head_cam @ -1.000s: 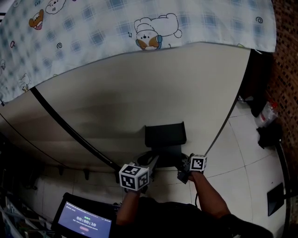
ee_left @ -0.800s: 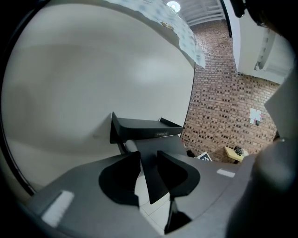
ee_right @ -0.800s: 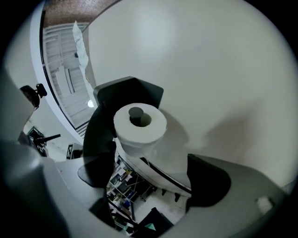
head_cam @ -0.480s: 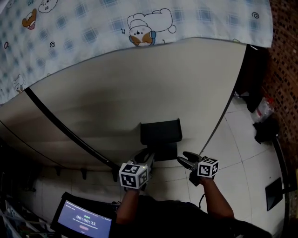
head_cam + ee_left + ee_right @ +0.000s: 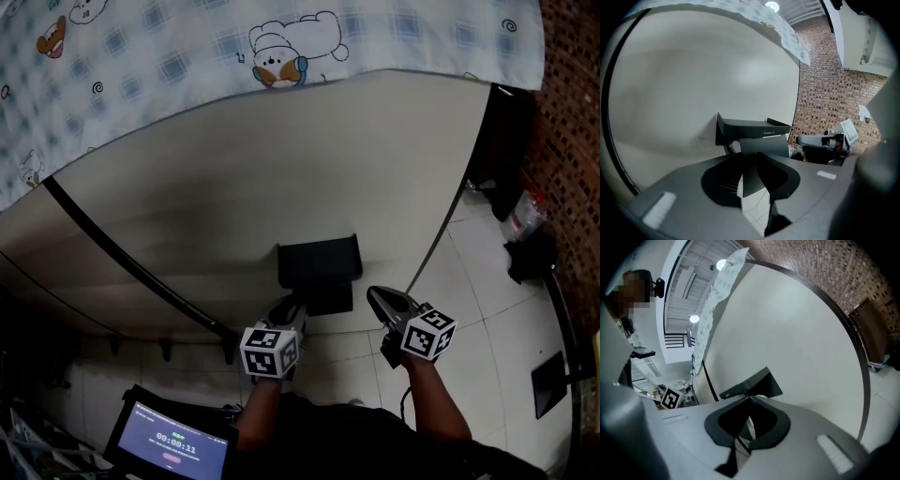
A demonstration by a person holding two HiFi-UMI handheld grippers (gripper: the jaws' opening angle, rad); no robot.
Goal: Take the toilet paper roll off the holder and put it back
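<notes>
A black toilet paper holder hangs on the beige wall panel. In the left gripper view its grey front flap hangs down, and a sliver of the white roll shows behind it. My left gripper sits just below the holder; its jaws are closing, with the flap's lower edge in the gap between the tips. My right gripper is off to the right of the holder, shut with nothing in it. The right gripper view looks at the holder from the side.
A cartoon-print cloth hangs over the top of the panel. A black bar runs slantwise across the wall. A lit screen is at the bottom left. Brick wall and dark items on the tiled floor are at the right.
My right gripper has drawn away from the holder to the right and its jaws have shut. The left gripper has stayed below the holder.
</notes>
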